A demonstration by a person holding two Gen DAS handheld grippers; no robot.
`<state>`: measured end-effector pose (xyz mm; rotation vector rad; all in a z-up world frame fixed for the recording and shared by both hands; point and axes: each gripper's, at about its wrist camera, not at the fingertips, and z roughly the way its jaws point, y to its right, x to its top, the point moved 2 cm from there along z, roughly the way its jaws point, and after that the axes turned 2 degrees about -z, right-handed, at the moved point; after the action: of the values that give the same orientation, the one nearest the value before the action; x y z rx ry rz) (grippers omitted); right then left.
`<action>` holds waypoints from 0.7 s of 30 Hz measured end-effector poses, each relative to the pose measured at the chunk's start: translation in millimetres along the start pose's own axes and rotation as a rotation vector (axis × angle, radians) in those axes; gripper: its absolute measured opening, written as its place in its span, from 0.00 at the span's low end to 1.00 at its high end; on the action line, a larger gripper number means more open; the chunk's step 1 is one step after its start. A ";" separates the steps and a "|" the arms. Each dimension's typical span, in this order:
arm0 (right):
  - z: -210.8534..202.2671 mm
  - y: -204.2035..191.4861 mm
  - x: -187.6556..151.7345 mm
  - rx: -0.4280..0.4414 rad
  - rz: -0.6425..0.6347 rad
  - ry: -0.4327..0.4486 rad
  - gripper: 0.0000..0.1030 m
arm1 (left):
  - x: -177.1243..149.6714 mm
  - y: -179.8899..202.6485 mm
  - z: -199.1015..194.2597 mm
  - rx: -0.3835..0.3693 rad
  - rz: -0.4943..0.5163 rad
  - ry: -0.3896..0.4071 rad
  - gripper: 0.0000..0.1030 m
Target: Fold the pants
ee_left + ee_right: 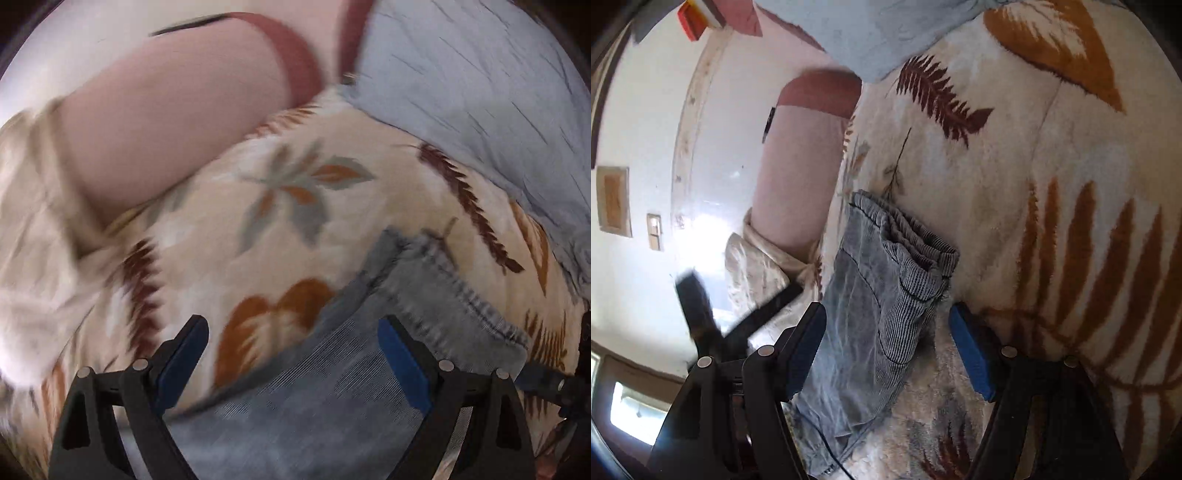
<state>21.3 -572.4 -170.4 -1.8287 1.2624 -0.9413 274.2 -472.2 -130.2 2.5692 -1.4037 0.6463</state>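
Observation:
The pants (879, 295) are grey-blue denim, folded into a narrow stack with the ribbed waistband on top. They lie on a cream blanket with leaf prints (1052, 184). My right gripper (886, 325) is open just above them, its blue pads either side of the stack and not pressing on it. In the blurred left wrist view, the left gripper (293, 332) is also open over a hemmed end of the pants (424, 288), with nothing gripped.
A pink bolster (166, 122) lies along the bed's edge, and a pale blue pillow (480, 92) sits beyond it. A white wall with a switch (654, 230) stands beside the bed. A dark blurred shape (701, 314) crosses left of the pants.

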 end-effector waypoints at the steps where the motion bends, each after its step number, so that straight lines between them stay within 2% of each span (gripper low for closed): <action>1: 2.4 0.0 0.4 -0.001 -0.005 -0.006 0.67 | 4.2 7.7 4.3 -0.008 0.036 0.002 0.92; 5: 6.1 6.0 5.2 0.055 0.027 -0.013 0.67 | 16.2 35.5 23.4 -0.049 0.204 -0.030 0.92; 9: 2.9 12.6 8.8 0.109 0.079 -0.015 0.67 | 21.1 51.3 32.4 -0.151 0.263 -0.053 0.92; 13: -3.0 24.0 11.8 0.178 0.153 -0.010 0.64 | 23.8 65.9 45.3 -0.190 0.314 -0.076 0.90; 14: -4.4 26.5 11.9 0.188 0.167 -0.007 0.63 | 25.3 67.5 49.5 -0.203 0.317 -0.083 0.87; 16: -5.0 24.9 11.0 0.191 0.161 -0.011 0.63 | 28.1 67.5 54.0 -0.260 0.303 -0.102 0.71; 17: -5.5 24.0 10.1 0.187 0.152 -0.013 0.63 | 29.8 67.2 55.6 -0.292 0.288 -0.111 0.68; 21: -7.7 24.4 7.7 0.182 0.144 -0.016 0.62 | 27.7 73.5 52.7 -0.320 0.319 -0.098 0.51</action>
<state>6.1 -587.3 -186.4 -1.5806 1.2385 -0.9288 242.1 -551.2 -171.3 2.1766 -1.8034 0.3018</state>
